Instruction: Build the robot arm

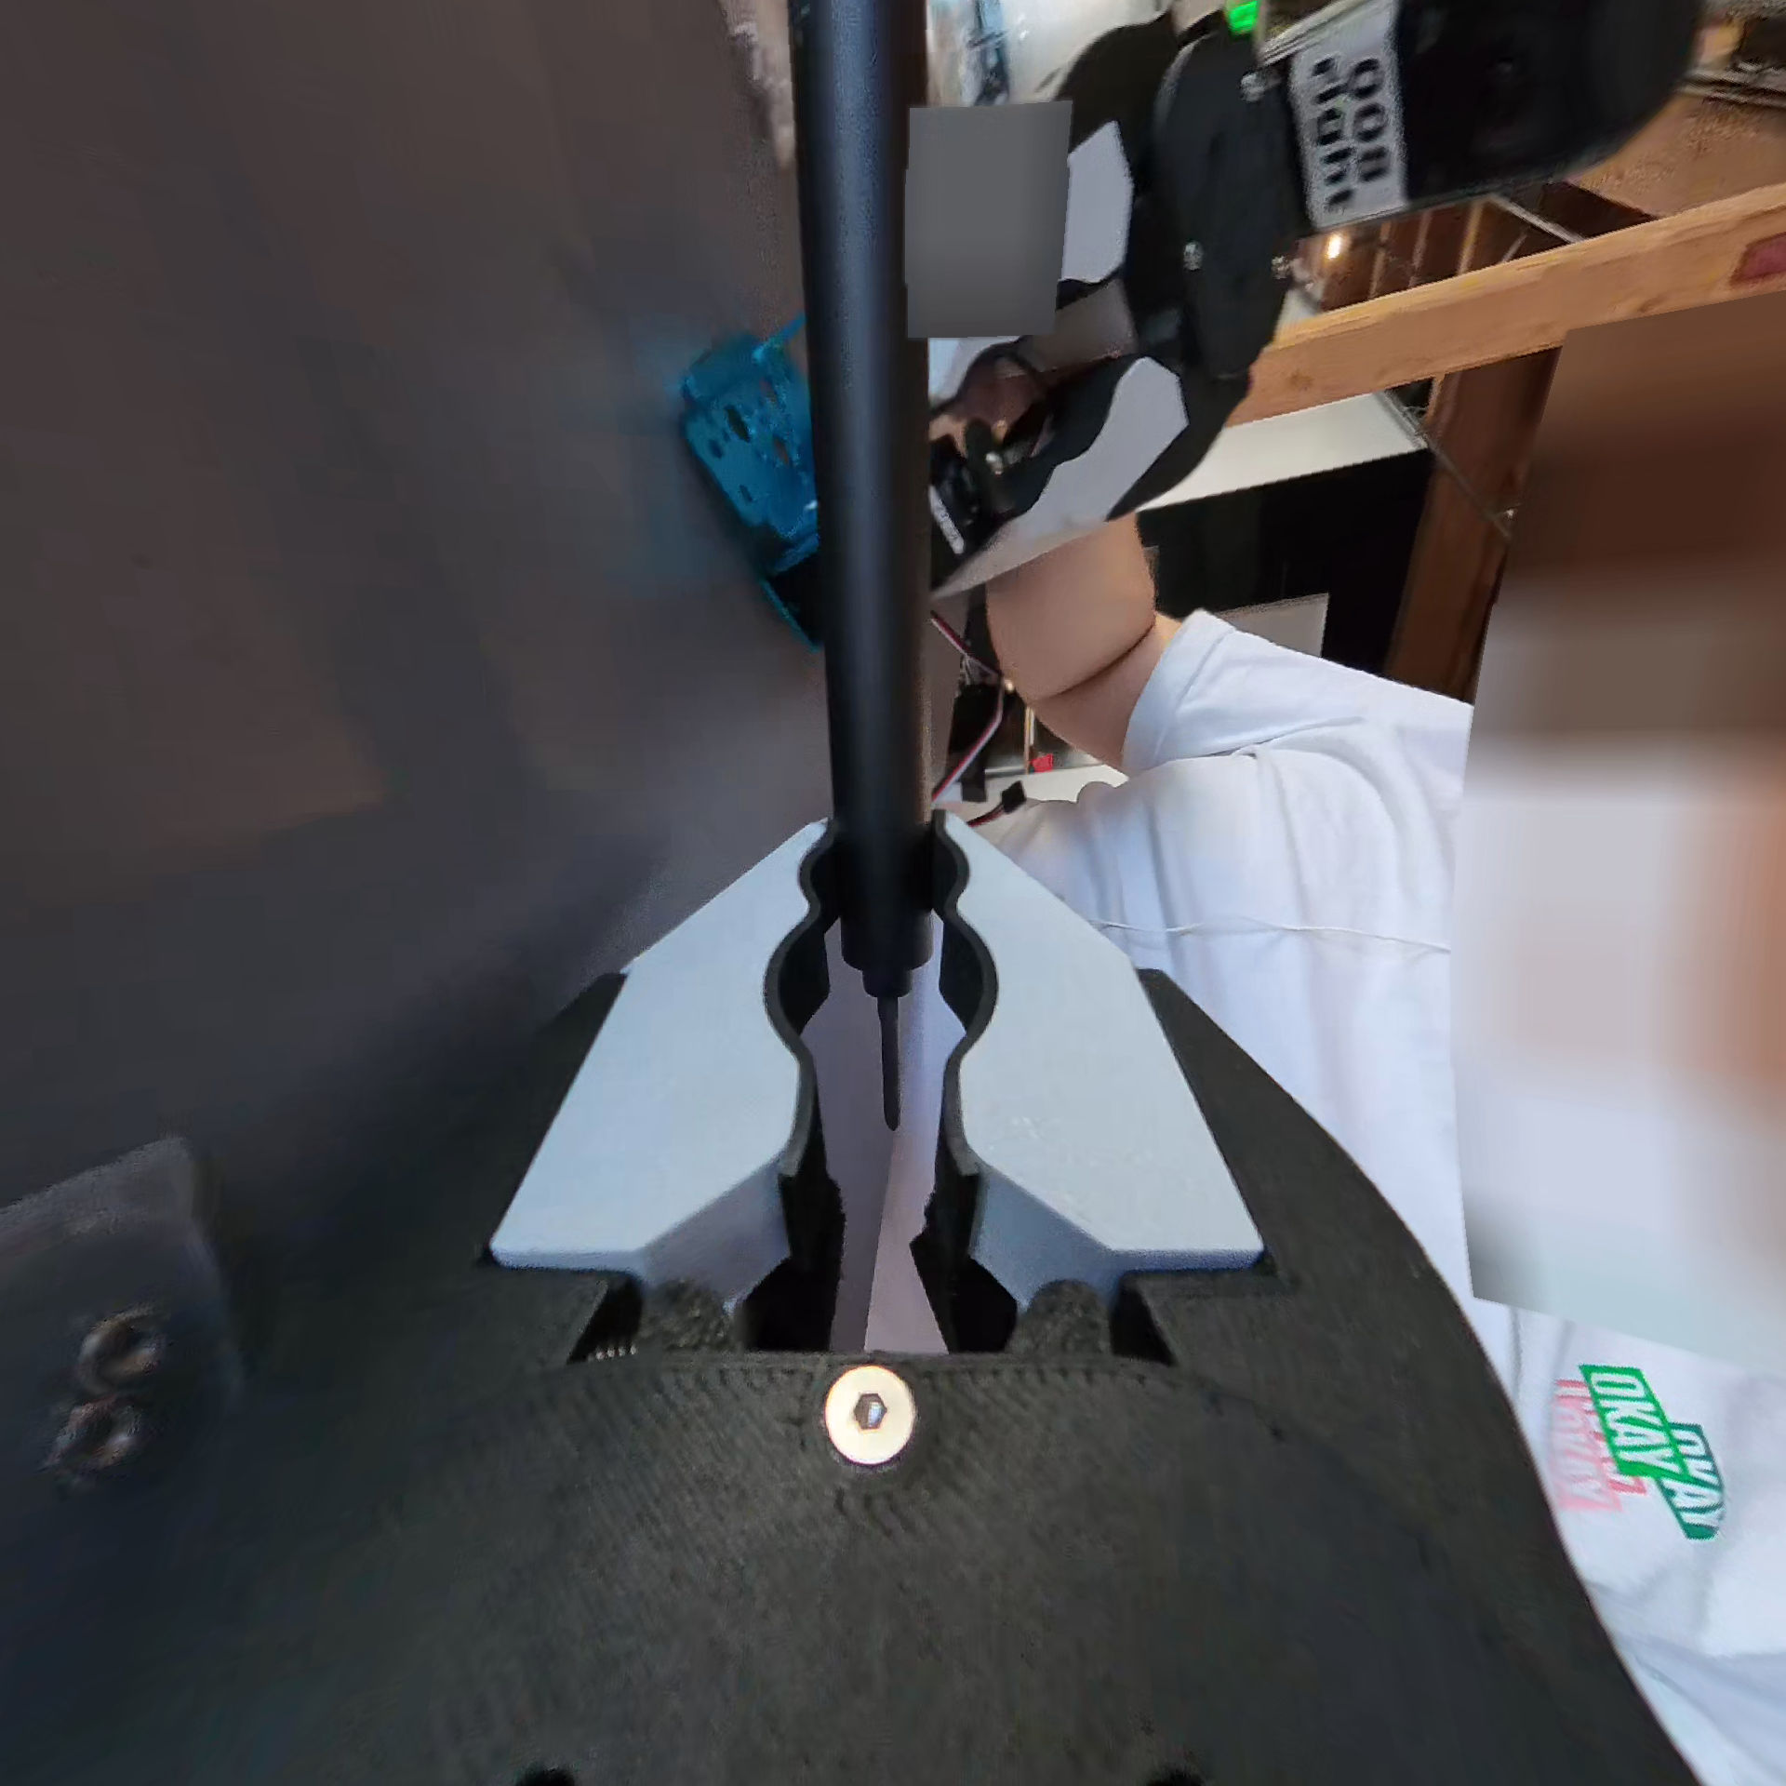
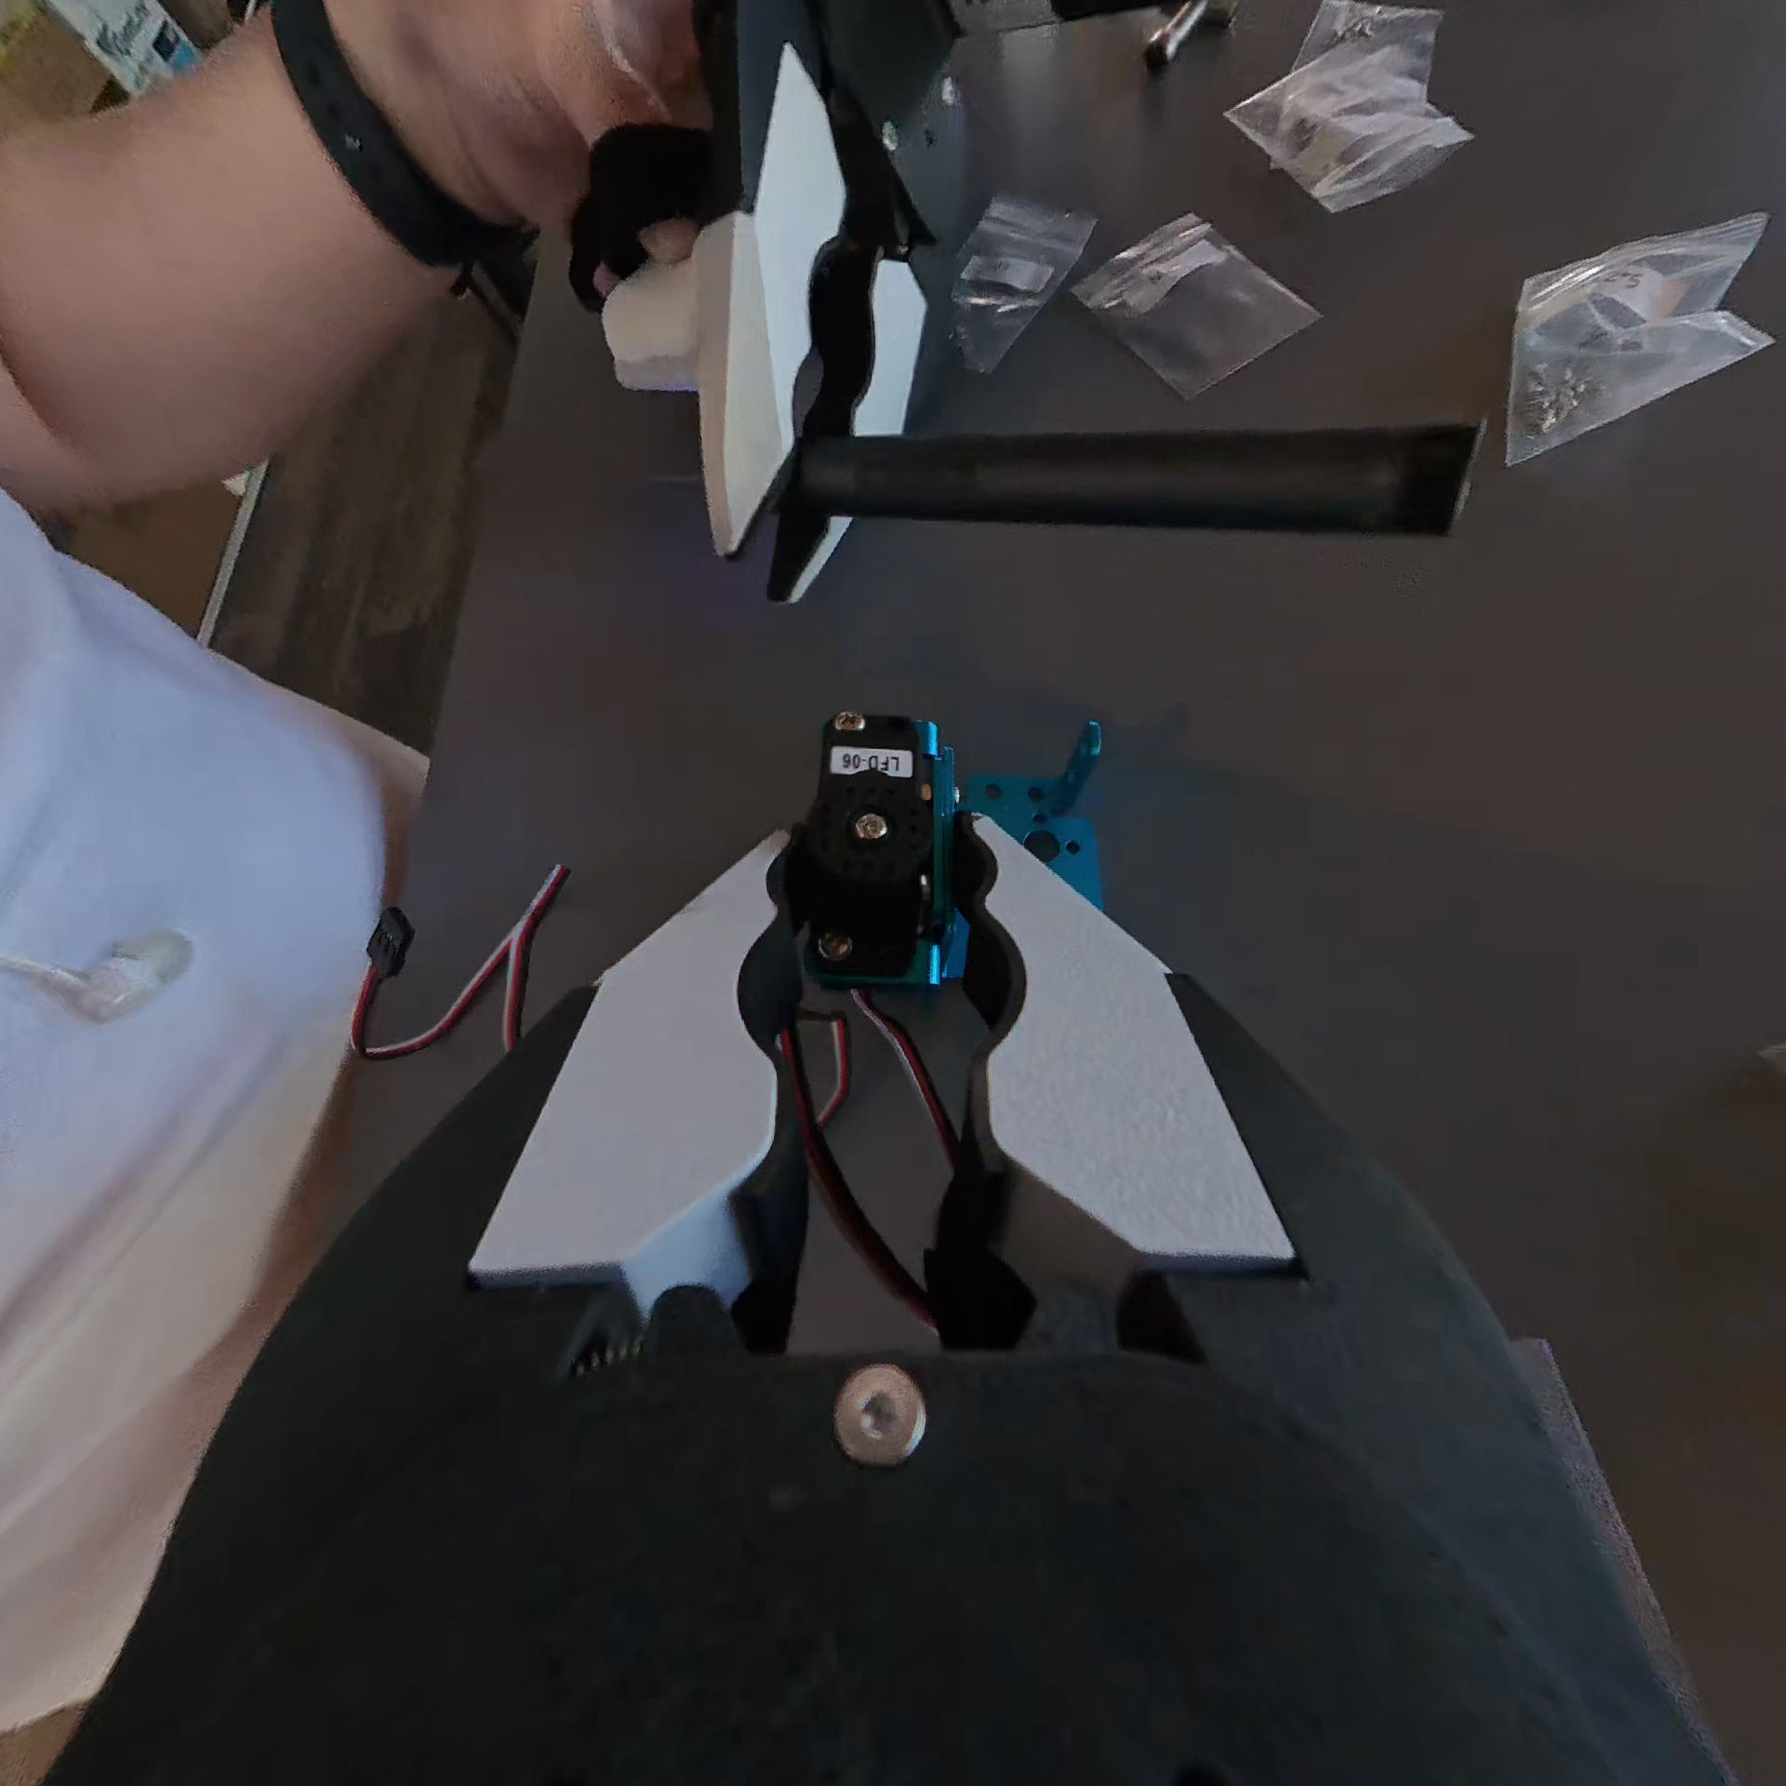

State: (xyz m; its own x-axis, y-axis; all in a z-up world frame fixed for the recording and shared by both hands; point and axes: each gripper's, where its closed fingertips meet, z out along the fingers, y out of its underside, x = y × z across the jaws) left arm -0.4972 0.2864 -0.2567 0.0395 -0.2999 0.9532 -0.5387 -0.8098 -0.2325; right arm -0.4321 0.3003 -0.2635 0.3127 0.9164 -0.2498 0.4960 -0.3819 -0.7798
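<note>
My left gripper (image 1: 878, 850) is shut on a long black screwdriver (image 1: 860, 435), its thin bit pointing back between the fingers. The same tool (image 2: 1111, 478) shows in the right wrist view, held level above the dark table by the left gripper (image 2: 788, 541). My right gripper (image 2: 875, 850) is shut on a black servo motor (image 2: 865, 850) fixed in a blue metal bracket (image 2: 1039, 821), resting on the table. Red, white and black wires (image 2: 831, 1160) run back from the servo between the fingers. The bracket (image 1: 749, 464) and right gripper (image 1: 1063, 464) also show in the left wrist view.
Several small clear plastic bags of hardware (image 2: 1198, 300) lie on the dark table (image 2: 1450, 773) beyond the screwdriver. A loose servo cable with a black plug (image 2: 454, 976) lies left. A person in a white shirt (image 1: 1305, 870) stands close. A wooden shelf (image 1: 1546, 280) is behind. My right fingertips sit around 8 cm from my left ones.
</note>
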